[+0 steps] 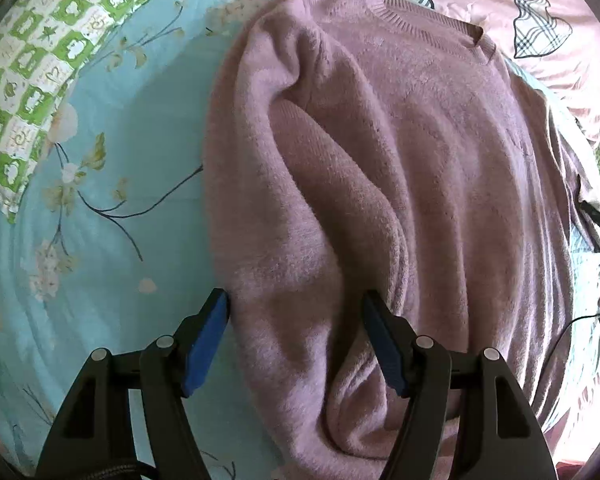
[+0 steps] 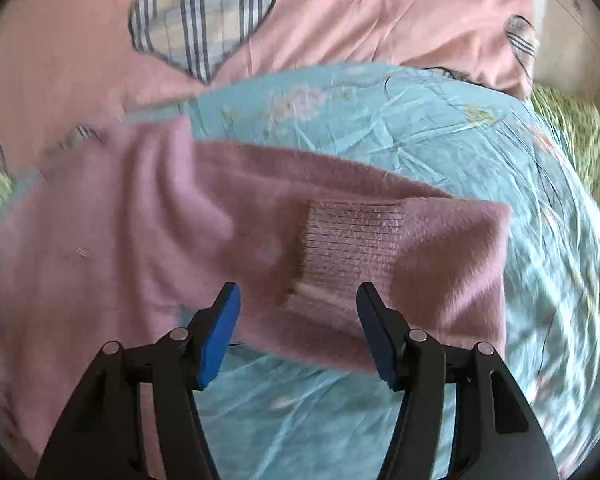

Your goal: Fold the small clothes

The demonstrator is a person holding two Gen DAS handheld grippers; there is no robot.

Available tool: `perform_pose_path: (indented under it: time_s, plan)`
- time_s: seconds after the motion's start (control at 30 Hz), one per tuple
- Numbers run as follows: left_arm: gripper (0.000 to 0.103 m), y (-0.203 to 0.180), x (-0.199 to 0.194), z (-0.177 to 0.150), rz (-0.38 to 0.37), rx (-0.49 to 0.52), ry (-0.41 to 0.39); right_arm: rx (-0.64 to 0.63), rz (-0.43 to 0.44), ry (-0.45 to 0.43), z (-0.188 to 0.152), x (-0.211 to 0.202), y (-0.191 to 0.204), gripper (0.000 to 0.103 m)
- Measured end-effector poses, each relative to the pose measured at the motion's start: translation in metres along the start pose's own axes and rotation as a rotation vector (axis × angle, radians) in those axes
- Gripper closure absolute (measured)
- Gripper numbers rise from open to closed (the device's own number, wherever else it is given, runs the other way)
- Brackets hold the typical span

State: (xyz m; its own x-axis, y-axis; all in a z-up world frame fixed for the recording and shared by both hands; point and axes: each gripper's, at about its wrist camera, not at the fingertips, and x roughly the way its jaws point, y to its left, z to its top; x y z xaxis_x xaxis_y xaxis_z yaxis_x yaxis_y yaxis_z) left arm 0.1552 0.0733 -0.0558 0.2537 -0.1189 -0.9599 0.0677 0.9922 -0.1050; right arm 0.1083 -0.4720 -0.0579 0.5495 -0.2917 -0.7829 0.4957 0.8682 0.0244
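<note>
A fuzzy mauve-pink sweater [image 1: 400, 168] lies on a light blue floral sheet [image 1: 112, 208], its ribbed neckline at the far end. One sleeve is folded over its body. My left gripper [image 1: 296, 300] is open, with its blue pads on either side of the folded sleeve's lower part, above the cloth. In the right wrist view the sweater [image 2: 112, 232] reaches right as a sleeve with a ribbed cuff [image 2: 352, 240] turned back on it. My right gripper [image 2: 298, 294] is open and empty, just in front of the cuff.
A green-and-white patterned pillow [image 1: 32, 80] lies at the far left. Pink bedding with plaid hearts [image 2: 204, 24] lies beyond the sheet. A dark cable [image 1: 592, 216] shows at the right edge of the left wrist view.
</note>
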Motion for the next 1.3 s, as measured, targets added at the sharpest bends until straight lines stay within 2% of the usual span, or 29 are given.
perform_pose_path:
  time_s: [0.07,0.1,0.13,0.17,0.2,0.27,0.37,0.5,0.63,0.73,0.8,0.83,0.9,0.93,0.97,1.07,1.2,1.3]
  plan:
    - [0.034,0.001,-0.008,0.003,0.007,0.001,-0.017,-0.031,-0.043,0.045,-0.001,0.020,-0.008,0.043]
    - [0.034,0.001,-0.012,0.003,0.009,0.003,-0.027,-0.047,-0.056,0.051,-0.002,0.027,-0.011,0.047]
    - [0.035,0.004,-0.018,-0.001,0.010,0.005,-0.037,-0.051,-0.060,0.035,-0.002,0.024,-0.015,0.061]
    - [0.035,0.004,-0.024,0.001,0.005,0.005,-0.052,-0.031,-0.056,0.023,0.001,0.020,-0.018,0.085]
    - [0.035,0.004,-0.029,0.002,-0.005,0.003,-0.065,-0.002,-0.035,0.022,0.004,0.016,-0.021,0.090]
    - [0.034,0.001,-0.037,0.006,-0.032,-0.003,-0.087,0.060,0.026,-0.026,0.011,-0.001,-0.019,0.092]
    - [0.034,-0.006,-0.050,0.012,-0.078,-0.001,-0.122,0.124,0.243,-0.104,0.021,-0.034,0.005,0.094]
    - [0.034,-0.014,-0.059,0.015,-0.120,0.011,-0.148,0.086,0.497,-0.121,0.033,-0.058,0.074,0.094]
    - [0.034,-0.021,-0.060,0.013,-0.156,0.015,-0.149,0.027,0.718,-0.070,0.036,-0.058,0.160,0.094]
    - [0.034,-0.025,-0.055,0.011,-0.184,0.009,-0.134,-0.047,0.791,-0.019,0.028,-0.049,0.219,0.093]
    - [0.034,-0.029,-0.050,0.010,-0.200,0.006,-0.116,-0.075,0.839,0.049,0.019,-0.036,0.250,0.091]
    - [0.034,-0.030,-0.048,0.011,-0.207,0.007,-0.111,-0.093,0.837,0.084,0.013,-0.029,0.262,0.089]
    - [0.034,-0.036,-0.043,0.014,-0.220,0.013,-0.103,-0.130,0.809,0.169,0.001,-0.015,0.284,0.072]
    - [0.034,-0.040,-0.041,0.016,-0.225,0.015,-0.100,-0.134,0.804,0.216,-0.004,-0.008,0.288,0.052]
    - [0.034,-0.043,-0.037,0.019,-0.234,0.015,-0.095,-0.124,0.801,0.246,-0.008,-0.003,0.289,0.043]
    - [0.034,-0.055,-0.022,0.032,-0.277,0.007,-0.062,-0.083,0.818,0.220,-0.012,-0.006,0.271,0.043]
    - [0.034,-0.077,0.005,0.051,-0.343,-0.009,-0.005,0.002,0.788,0.165,-0.009,-0.011,0.224,0.043]
    - [0.035,-0.096,0.031,0.063,-0.334,-0.010,0.038,0.043,0.752,0.149,-0.006,-0.008,0.202,0.043]
